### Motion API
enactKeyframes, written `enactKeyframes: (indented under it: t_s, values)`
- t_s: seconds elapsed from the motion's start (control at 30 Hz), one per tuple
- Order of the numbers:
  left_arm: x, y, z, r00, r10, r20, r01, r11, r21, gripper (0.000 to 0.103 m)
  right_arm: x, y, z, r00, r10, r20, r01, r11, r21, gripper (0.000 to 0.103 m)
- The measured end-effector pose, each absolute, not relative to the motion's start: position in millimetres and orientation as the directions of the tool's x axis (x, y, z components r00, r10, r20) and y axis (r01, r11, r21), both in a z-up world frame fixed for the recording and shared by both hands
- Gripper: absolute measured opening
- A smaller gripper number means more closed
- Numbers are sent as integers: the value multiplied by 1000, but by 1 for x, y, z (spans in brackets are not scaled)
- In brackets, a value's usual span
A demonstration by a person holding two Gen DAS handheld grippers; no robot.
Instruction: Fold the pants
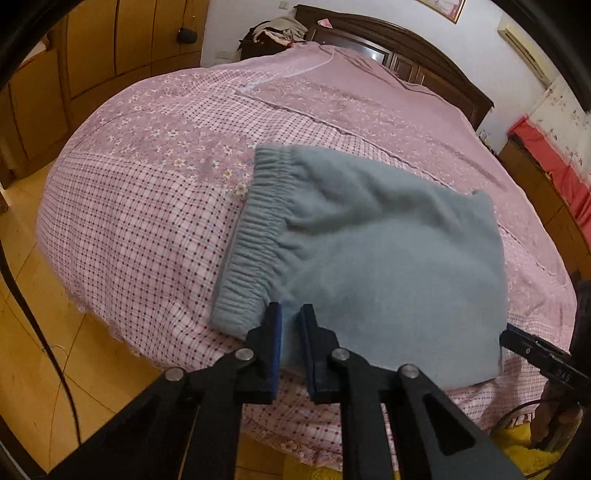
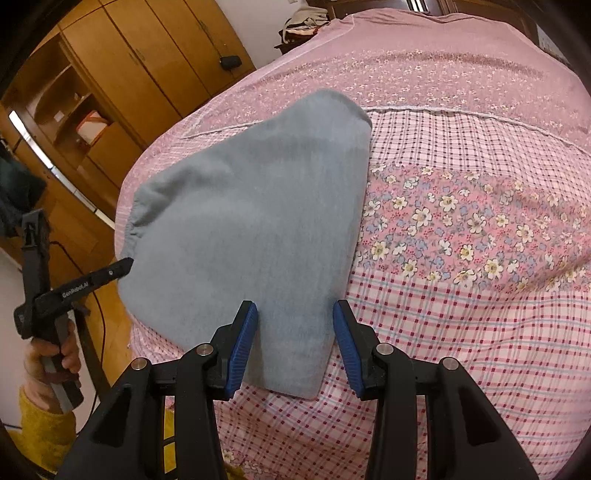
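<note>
Grey-blue fleece pants (image 1: 369, 251) lie folded in a compact bundle on the pink bed (image 1: 147, 221), elastic waistband (image 1: 255, 229) at the left side. My left gripper (image 1: 291, 314) is at the bundle's near edge beside the waistband, its jaws a narrow gap apart with pants fabric between them. In the right wrist view the pants (image 2: 251, 221) lie flat on the bed (image 2: 461, 332). My right gripper (image 2: 295, 310) is wide open, its jaws on either side of the near corner of the bundle. The left gripper (image 2: 122, 267) touches the bundle's left edge there.
The bed cover is pink plaid and floral. The bed's near edge drops to a wooden floor (image 1: 44, 350). Wooden wardrobes (image 2: 122, 74) stand to the left. A dark headboard (image 1: 406, 48) and a clothes pile (image 1: 280, 29) are at the far end.
</note>
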State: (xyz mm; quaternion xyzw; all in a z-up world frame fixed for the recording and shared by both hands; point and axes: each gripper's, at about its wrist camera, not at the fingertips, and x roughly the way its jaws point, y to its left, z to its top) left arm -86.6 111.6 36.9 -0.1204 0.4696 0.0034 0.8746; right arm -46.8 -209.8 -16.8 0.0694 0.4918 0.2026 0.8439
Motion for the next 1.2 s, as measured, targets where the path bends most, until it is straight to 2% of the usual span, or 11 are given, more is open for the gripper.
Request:
enactKeyframes:
  t_s: [0.2, 0.43, 0.63, 0.77, 0.8, 0.87, 0.97, 1.13, 1.2]
  values:
    - [-81, 104, 65, 584, -90, -807, -98, 979, -181, 12, -37, -211, 0, 457, 423, -782, -295, 902, 316, 44]
    - [-46, 83, 95, 643, -178, -745, -29, 966, -256, 16, -2, -199, 25, 510, 447, -735, -341, 889, 305, 44]
    - [-4, 71, 73, 604, -204, -770, -6, 966, -260, 16, 43, -198, 10, 497, 452, -740, -318, 889, 329, 36]
    - [14, 81, 50, 578, -162, -800, -67, 967, -244, 15, 74, -201, -2, 511, 423, -748, -293, 904, 311, 32]
    - [18, 85, 46, 579, -152, -801, -86, 966, -246, 14, 78, -201, -4, 516, 416, -749, -289, 907, 306, 28]
    - [21, 98, 39, 582, -159, -798, -123, 952, -279, 10, 90, -203, -9, 521, 408, -750, -280, 912, 301, 25]
    - [23, 111, 33, 579, -192, -792, -151, 930, -335, 5, 104, -204, -11, 524, 420, -742, -275, 907, 319, 24]
    - [17, 113, 39, 575, -173, -800, -152, 938, -312, 4, 112, -222, 4, 534, 444, -720, -227, 895, 384, 24]
    - [10, 112, 45, 579, -168, -798, -151, 940, -307, 5, 108, -233, 8, 532, 444, -721, -208, 894, 397, 29]
